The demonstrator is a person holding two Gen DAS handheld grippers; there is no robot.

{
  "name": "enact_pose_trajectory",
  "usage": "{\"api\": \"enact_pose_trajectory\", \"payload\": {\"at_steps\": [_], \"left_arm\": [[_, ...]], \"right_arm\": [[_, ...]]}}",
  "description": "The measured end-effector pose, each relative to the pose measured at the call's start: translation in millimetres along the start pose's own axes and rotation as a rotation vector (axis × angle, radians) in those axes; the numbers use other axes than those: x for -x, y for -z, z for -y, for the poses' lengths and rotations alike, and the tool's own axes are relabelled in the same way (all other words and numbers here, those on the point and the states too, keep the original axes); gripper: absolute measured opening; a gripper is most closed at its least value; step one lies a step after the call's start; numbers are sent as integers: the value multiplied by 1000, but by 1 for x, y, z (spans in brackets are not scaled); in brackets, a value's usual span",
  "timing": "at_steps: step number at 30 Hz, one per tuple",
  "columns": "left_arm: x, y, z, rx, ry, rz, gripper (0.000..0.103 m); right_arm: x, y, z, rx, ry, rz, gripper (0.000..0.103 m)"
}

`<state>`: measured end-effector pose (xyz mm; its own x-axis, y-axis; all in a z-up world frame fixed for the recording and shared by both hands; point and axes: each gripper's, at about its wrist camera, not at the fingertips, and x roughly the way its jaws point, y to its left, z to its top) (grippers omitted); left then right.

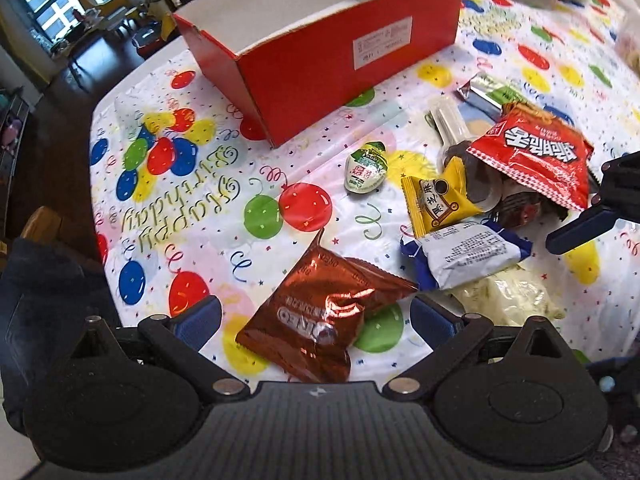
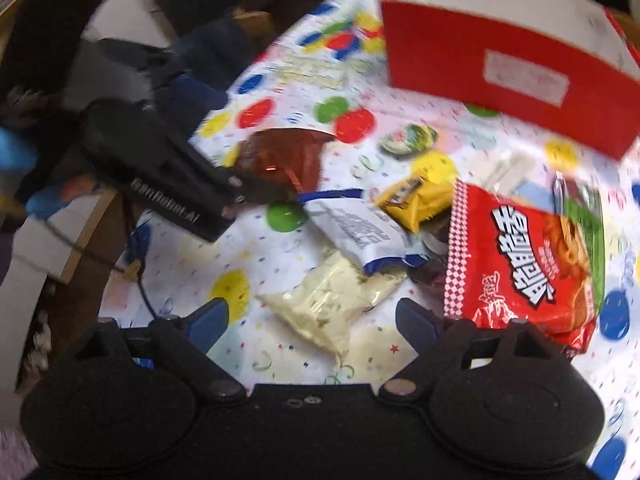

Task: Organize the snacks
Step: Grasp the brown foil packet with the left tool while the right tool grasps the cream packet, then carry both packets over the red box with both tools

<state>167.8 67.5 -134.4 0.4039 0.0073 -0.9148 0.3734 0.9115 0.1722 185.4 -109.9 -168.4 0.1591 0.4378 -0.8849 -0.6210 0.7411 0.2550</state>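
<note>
A round table wears a white plastic party cloth (image 1: 224, 216) with coloured balloons on it. An open red cardboard box (image 1: 320, 60) with white insides sits at the far side, and nothing shows inside the part we can see.

The snacks lie in a loose pile in front of the box. A shiny brown foil packet (image 1: 316, 320) lies flat on the cloth between the two blue fingers of the left gripper (image 1: 316, 322). The fingers stand wide apart, one on each side of the packet — they do not press on it.

The right gripper (image 2: 312, 320) has its blue fingers wide apart too. A pale cream see-through bag (image 2: 328, 308) lies between them, and they are not touching it.

A white and blue wrapper (image 1: 464, 252) lies on top of the cream bag's far end. Just beside it is a small yellow packet (image 1: 440, 200). A big red noodle bag (image 1: 536, 152) rests on some dark wrappers at the right of the pile. A small green and white egg-shaped sweet (image 1: 366, 166) sits alone, between the pile and the red box.

The right wrist view is blurred — small words on the packets cannot be read there.
</note>
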Motion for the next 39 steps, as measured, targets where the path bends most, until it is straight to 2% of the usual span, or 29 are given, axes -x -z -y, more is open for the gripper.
{"api": "enact_pose_trajectory", "payload": {"at_steps": [6, 8, 12, 14, 16, 18, 22, 27, 29, 39], "left_arm": [[-19, -5, 1, -36, -1, -45, 101], [-25, -5, -2, -27, -1, -58, 101], [-33, -5, -4, -3, 1, -72, 101], [-36, -5, -4, 13, 4, -78, 98], [-37, -5, -6, 48, 8, -77, 94], [-37, -3, -9, 89, 8, -72, 87], [-38, 0, -12, 161, -19, -84, 66], [-34, 9, -24, 292, -24, -81, 62], [-32, 12, -27, 340, -27, -79, 56], [-14, 41, -30, 535, -33, -67, 52]], "right_arm": [[-16, -13, 15, -151, 23, -19, 88], [-22, -15, 17, -178, 36, -32, 85], [-30, -15, 15, -185, 48, -57, 81], [-31, -13, 15, -183, 49, -58, 77], [-31, -13, 14, -185, 57, -60, 74], [-31, -12, 16, -194, 65, -58, 69], [-32, -12, 16, -210, 72, -46, 63], [-28, -8, 18, -226, 62, -34, 49], [-26, -5, 18, -230, 58, -28, 44], [-7, 17, 17, -255, 23, -16, 38]]}}
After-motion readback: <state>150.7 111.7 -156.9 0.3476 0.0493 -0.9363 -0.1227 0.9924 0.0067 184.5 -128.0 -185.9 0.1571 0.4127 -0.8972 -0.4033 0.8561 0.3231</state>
